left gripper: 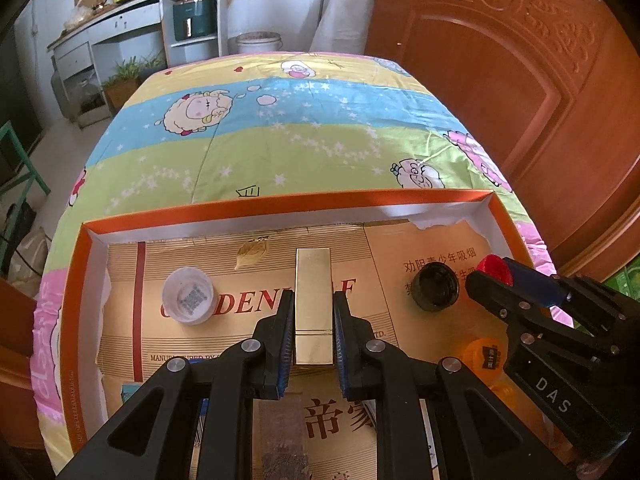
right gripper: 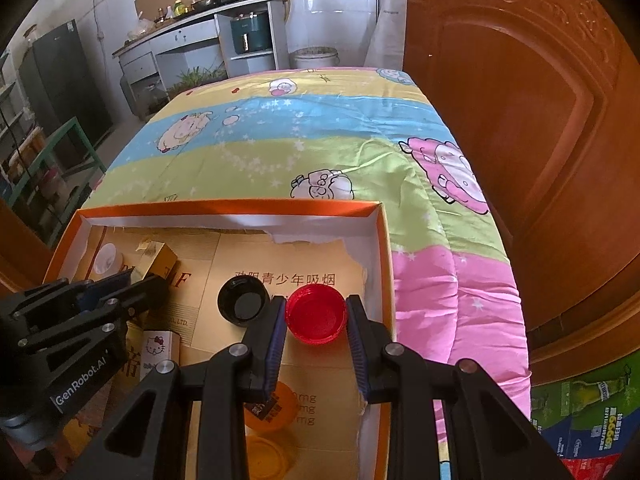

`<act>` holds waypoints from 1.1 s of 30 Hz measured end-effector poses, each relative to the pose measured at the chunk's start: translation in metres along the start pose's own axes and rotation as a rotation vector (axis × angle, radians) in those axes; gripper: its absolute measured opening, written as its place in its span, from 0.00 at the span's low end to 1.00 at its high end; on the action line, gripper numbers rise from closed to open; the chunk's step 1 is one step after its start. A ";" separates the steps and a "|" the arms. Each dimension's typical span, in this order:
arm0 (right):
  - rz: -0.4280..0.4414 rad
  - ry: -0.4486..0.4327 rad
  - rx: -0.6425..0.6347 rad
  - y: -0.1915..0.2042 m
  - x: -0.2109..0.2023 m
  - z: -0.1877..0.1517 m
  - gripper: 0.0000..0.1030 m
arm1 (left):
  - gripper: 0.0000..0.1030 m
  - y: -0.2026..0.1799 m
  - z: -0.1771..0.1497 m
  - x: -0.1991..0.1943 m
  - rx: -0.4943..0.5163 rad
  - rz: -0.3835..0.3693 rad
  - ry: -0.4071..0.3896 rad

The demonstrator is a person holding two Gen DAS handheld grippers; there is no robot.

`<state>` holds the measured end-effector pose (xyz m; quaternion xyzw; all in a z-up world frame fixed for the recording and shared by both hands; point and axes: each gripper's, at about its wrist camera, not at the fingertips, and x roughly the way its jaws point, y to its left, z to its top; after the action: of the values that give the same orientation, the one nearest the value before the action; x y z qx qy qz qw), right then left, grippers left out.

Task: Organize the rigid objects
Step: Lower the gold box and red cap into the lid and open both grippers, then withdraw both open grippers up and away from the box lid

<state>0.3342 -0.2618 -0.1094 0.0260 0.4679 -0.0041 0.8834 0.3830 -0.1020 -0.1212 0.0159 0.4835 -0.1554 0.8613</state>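
Note:
An orange-rimmed cardboard tray (left gripper: 280, 202) lies on a cartoon-print quilt. My left gripper (left gripper: 314, 308) is shut on a long gold box (left gripper: 314, 280) over the tray's middle; the box also shows in the right wrist view (right gripper: 160, 258). My right gripper (right gripper: 316, 312) is shut on a red bottle cap (right gripper: 316, 314) near the tray's right wall (right gripper: 386, 264). The red cap shows in the left wrist view (left gripper: 494, 266). A black cap (right gripper: 242, 306) lies just left of it. A white cap (left gripper: 188, 296) lies at the tray's left.
Orange lids (right gripper: 272, 404) and a Hello Kitty box (right gripper: 154, 350) lie in the tray's near part. A carved wooden door (right gripper: 520, 120) stands to the right. The quilt (left gripper: 280, 140) stretches beyond the tray. Kitchen shelving (left gripper: 192, 28) stands at the back.

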 end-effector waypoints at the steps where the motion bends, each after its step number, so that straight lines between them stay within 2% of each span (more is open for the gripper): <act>1: 0.001 0.001 -0.002 0.001 0.001 0.000 0.29 | 0.19 0.000 0.000 0.000 0.001 -0.001 0.000; 6: -0.017 0.004 -0.013 0.004 0.002 0.000 0.29 | 0.25 0.001 0.000 0.000 -0.003 -0.013 0.001; 8: -0.018 0.004 -0.011 0.004 0.002 0.000 0.29 | 0.37 0.002 0.000 0.000 -0.004 -0.011 0.001; 12: -0.007 0.005 -0.001 0.003 0.002 0.000 0.30 | 0.50 0.002 0.000 0.000 -0.009 -0.005 0.005; 18: -0.003 -0.004 0.000 0.004 -0.003 0.001 0.39 | 0.51 0.004 0.000 -0.001 -0.014 -0.006 0.014; 33: -0.020 -0.097 -0.001 0.011 -0.045 0.004 0.39 | 0.51 -0.005 -0.004 -0.039 0.001 0.001 -0.063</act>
<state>0.3124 -0.2517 -0.0695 0.0204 0.4246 -0.0140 0.9051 0.3595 -0.0963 -0.0895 0.0116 0.4560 -0.1554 0.8762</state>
